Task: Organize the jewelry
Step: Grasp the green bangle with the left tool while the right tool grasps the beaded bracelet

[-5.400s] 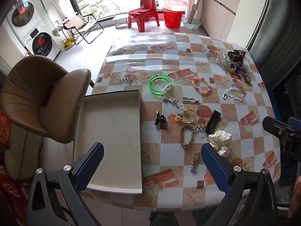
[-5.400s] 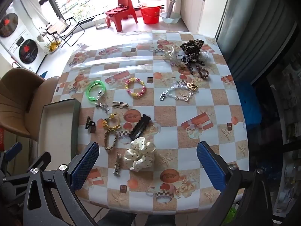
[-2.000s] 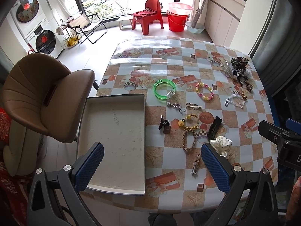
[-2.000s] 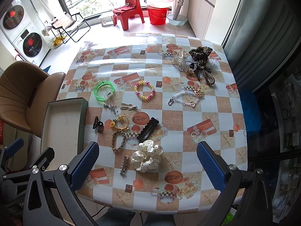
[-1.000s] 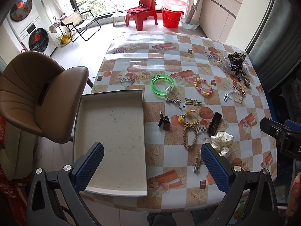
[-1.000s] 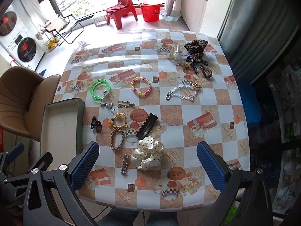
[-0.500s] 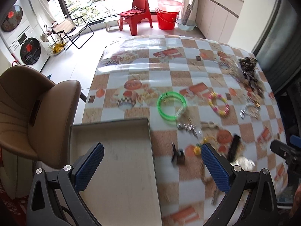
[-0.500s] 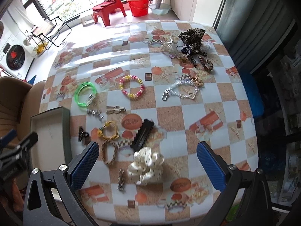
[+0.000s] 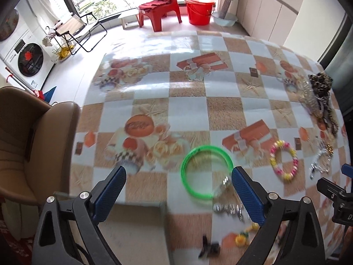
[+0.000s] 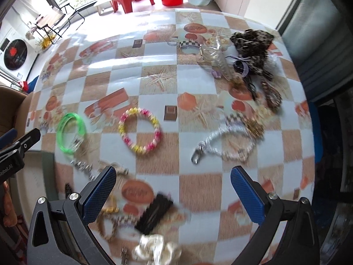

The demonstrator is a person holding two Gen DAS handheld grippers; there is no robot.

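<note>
Only right view: leopard scrunchie (image 10: 251, 42) | left view: brown chair (image 9: 33, 137)

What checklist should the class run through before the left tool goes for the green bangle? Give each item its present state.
1. Left tool open: ok, both fingers spread wide.
2. Left tool holds nothing: ok.
3. Green bangle within the left tool's opening: not ok, it lies off to the right finger's side.
4. Bangle free of neighbours: cannot tell, a blurred silver chain lies right beside it.
5. Right tool out of the way: ok, open, over the table's other side.
6. Tray has room: cannot tell, only a blurred corner shows.
</note>
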